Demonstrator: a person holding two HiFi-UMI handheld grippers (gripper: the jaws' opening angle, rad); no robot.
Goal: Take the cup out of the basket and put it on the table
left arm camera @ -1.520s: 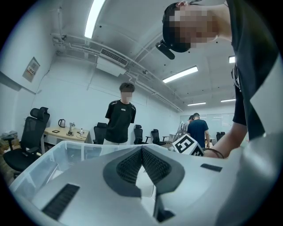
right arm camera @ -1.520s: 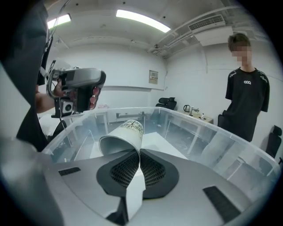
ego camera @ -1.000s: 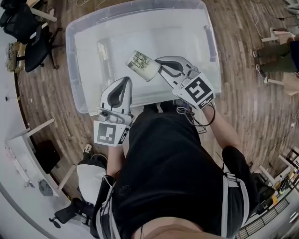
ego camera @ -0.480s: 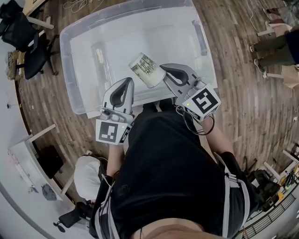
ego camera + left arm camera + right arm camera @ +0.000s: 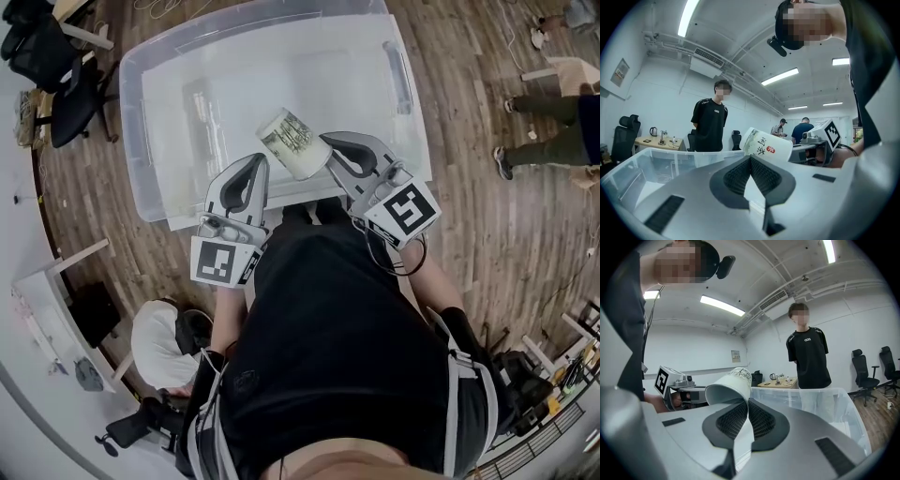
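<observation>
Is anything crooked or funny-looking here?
Yes. The cup is tipped on its side, pinched by its rim in the right gripper, over the near side of the clear basket. No spill shows, and nothing else looks odd.

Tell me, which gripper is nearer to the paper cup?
Right. The right gripper is shut on the cup at its rim, holding it over the clear basket. The left gripper, jaws together and empty, sits apart from the cup, on its left.
</observation>
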